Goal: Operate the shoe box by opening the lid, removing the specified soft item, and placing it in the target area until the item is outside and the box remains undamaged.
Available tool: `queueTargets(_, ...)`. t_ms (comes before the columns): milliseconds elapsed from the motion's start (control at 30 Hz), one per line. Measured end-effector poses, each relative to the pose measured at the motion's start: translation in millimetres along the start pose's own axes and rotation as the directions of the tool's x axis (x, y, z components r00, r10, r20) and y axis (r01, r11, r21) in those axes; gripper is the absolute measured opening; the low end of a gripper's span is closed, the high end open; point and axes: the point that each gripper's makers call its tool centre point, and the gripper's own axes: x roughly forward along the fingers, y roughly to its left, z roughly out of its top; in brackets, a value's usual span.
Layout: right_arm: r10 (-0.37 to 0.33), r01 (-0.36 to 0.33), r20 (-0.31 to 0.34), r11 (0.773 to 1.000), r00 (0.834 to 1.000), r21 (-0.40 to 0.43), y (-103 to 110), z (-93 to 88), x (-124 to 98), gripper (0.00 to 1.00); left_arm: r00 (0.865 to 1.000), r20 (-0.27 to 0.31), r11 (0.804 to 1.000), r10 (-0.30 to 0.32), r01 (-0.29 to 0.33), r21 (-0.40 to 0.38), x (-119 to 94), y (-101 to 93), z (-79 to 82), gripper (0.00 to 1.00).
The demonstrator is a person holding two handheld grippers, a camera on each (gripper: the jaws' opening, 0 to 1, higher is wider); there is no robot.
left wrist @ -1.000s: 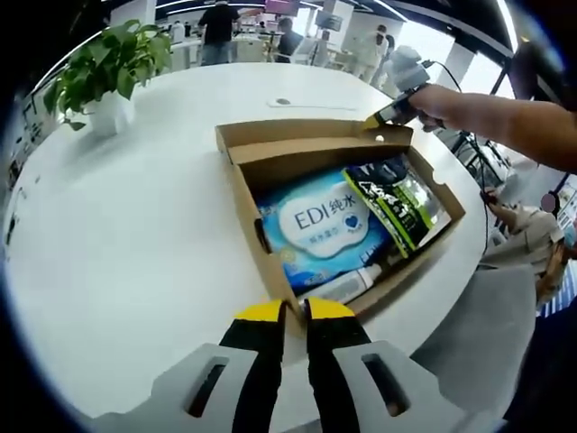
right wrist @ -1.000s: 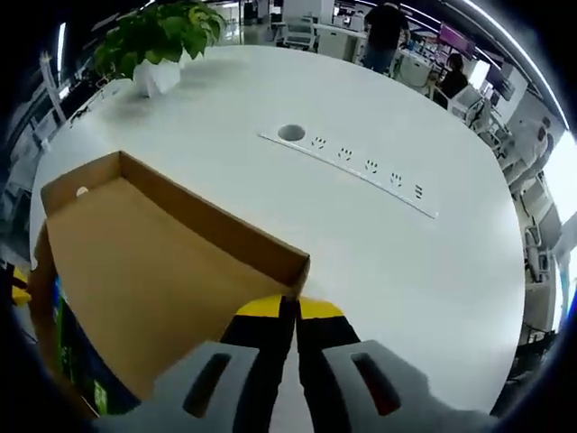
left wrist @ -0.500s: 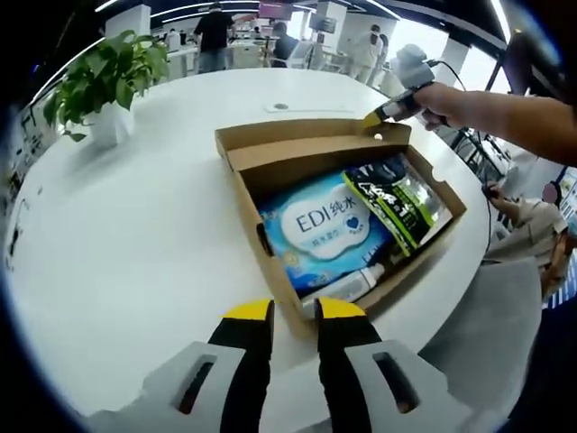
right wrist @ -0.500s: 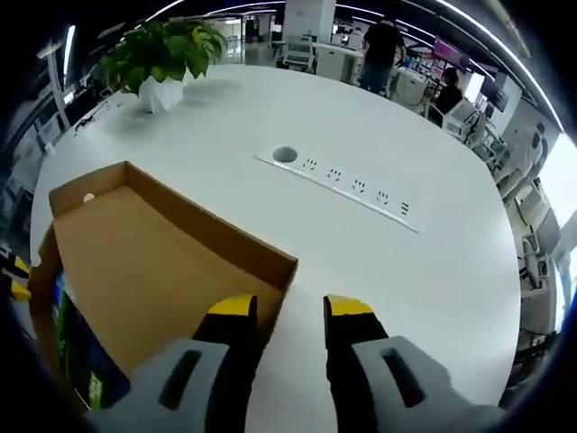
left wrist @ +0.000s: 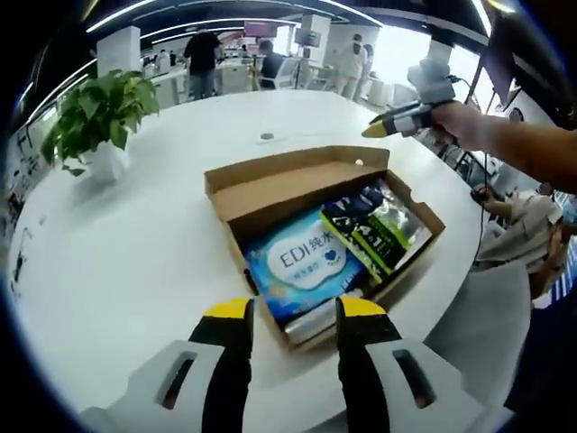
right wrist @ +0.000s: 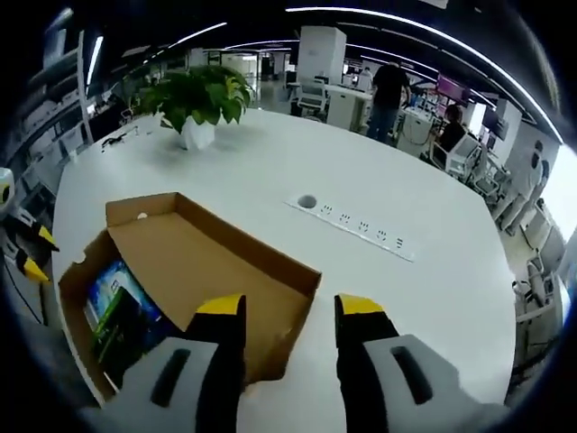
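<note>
Open brown box (left wrist: 297, 194), lid folded back, lies lengthwise away from the left hand-held gripper (left wrist: 293, 311); both grippers gape wide, right one (right wrist: 288, 307) too.

The box (left wrist: 270, 194) is plain brown cardboard, matt, its lid (right wrist: 212, 266) the same inside. The wipes pack (left wrist: 302, 263) and the green-black pouch (left wrist: 371, 227) in it are glossy plastic film that catches the light. The table (left wrist: 117, 262) is smooth white with a soft sheen. The plant pot (right wrist: 196, 133) near its far edge looks smooth and white.
</note>
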Motion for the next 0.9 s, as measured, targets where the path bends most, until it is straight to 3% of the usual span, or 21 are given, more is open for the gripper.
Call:
queueTargets(167, 0.023, -0.023, 0.007, 1.0, 1.0, 0.018, 17, -9.1, -16, 0.33, 1.0, 0.018, 1.0, -0.014, 0.013, 0.017, 8, -11.4, 8.0, 0.33)
queueTargets(300, 0.029, -0.029, 0.012, 0.999, 1.0, 0.015, 26, -13.8, -24, 0.34, 0.999, 0.008, 0.999, -0.032, 0.031, 0.011, 14, -17.1, 5.8, 0.34)
queueTargets(467, 0.058, -0.058, -0.012, 0.998, 0.998, 0.004, 45, -32.3, -32, 0.31, 0.998, -0.021, 0.998, -0.067, 0.067, -0.004, 28, -29.5, 1.0, 0.38)
queueTargets(733, 0.09, -0.09, -0.052, 0.996, 0.995, -0.006, 55, -51.9, -27, 0.29, 0.995, -0.038, 0.995, -0.096, 0.097, 0.012, 41, -43.4, 0.9, 0.36)
queueTargets(900, 0.108, -0.11, -0.076, 0.994, 0.991, -0.018, 61, -59.8, -22, 0.28, 0.992, -0.053, 0.993, -0.115, 0.113, -0.029, 50, -46.5, -4.0, 0.34)
